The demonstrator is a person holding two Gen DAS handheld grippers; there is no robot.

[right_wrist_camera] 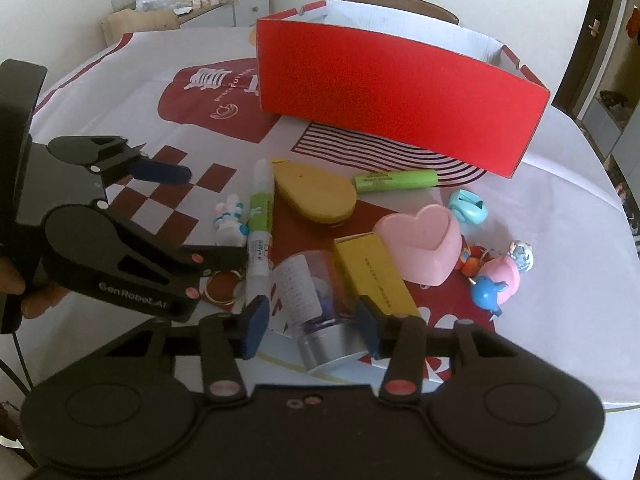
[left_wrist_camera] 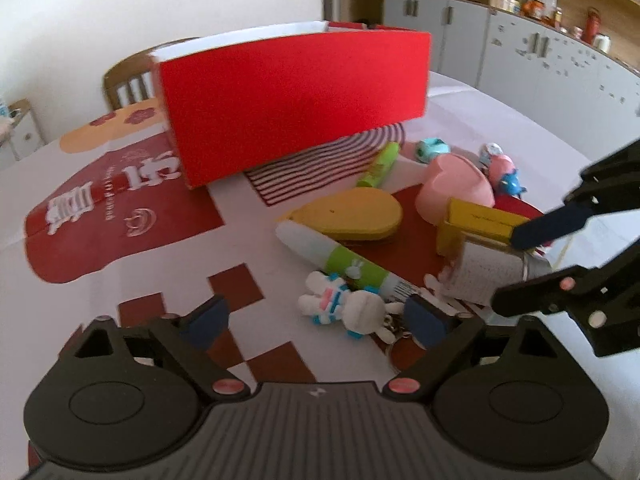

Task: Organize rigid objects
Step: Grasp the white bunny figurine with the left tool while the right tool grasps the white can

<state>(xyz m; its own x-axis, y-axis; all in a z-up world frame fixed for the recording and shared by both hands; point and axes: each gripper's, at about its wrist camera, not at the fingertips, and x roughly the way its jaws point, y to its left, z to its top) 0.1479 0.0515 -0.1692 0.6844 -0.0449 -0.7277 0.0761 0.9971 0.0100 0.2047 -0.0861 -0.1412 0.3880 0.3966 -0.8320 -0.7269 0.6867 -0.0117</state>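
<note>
**Two grippers crowding one pile**

Right gripper [right_wrist_camera: 312, 326]: jaws apart astride the toppled jar [right_wrist_camera: 324, 344] at the pile's near edge, red box [right_wrist_camera: 400, 88] far behind. Liable to roll the jar off or shove the yellow carton [right_wrist_camera: 372, 276] just right of it. Left gripper [left_wrist_camera: 316, 316]: jaws wide over the rabbit keychain [left_wrist_camera: 352, 308], close enough to clash with the right. Cannot make out the jar's contents, nor any pad contact

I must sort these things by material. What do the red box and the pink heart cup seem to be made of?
Red box: probably cardboard, matte red outside, white inside, with folded flaps on the rim. Pink heart cup: probably moulded plastic, smooth, with a soft sheen and thick, even walls.
</note>
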